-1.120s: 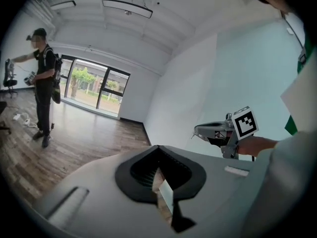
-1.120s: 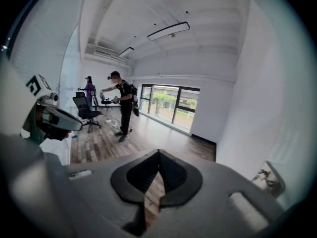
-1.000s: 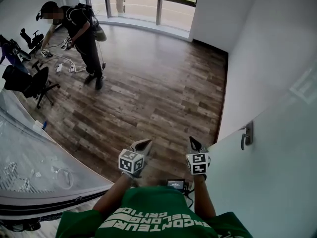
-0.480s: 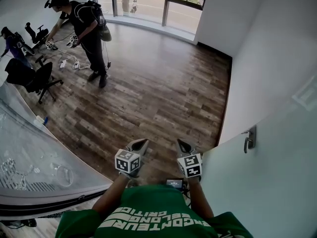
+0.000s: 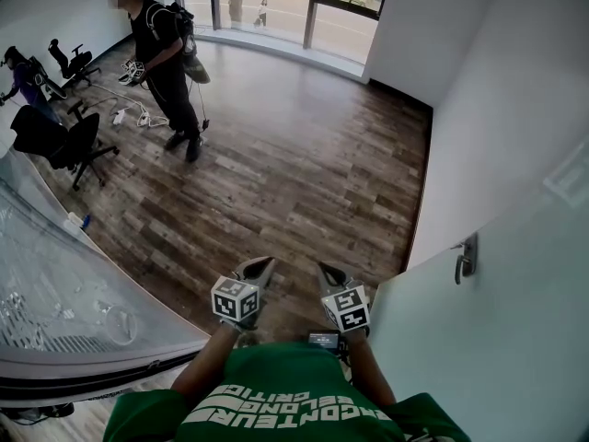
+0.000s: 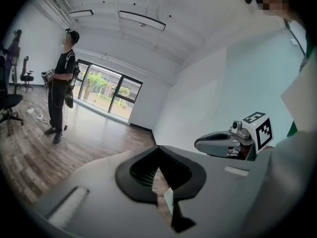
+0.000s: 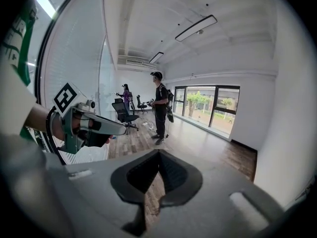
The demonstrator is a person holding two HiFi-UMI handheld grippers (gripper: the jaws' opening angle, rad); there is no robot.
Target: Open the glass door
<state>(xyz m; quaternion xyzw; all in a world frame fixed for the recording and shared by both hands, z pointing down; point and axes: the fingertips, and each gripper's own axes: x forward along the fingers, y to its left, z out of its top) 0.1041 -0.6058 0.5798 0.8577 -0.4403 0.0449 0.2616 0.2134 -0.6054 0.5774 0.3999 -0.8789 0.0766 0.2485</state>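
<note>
Well to the left of the glass door, a curved frosted partition is filling the lower-left corner of the head view. Beyond it, further from the door, a black office chair is standing on the wood floor, with white cables lying just past it. A person in black is standing near the cables, facing away from the door and holding small devices at waist height. The windows are running along the far side of the room, well apart from the door.

The left gripper is pointing out over the floor, left of the door and clear of it. Its fingers are resting together at the tips, with nothing between them. The right gripper is hovering just beside the left one, on its door side, near the door's nearest edge but not touching it. Its fingers are likewise pressing tip to tip, with nothing between them; only floor is showing through the slot behind the tips.

The glass door is taking up the lower-right part of the head view as a pale frosted panel. Its metal handle is sitting close to the panel's upper-left edge, well apart from both grippers. Above the door, a plain white wall is reaching back toward the windows.
</note>
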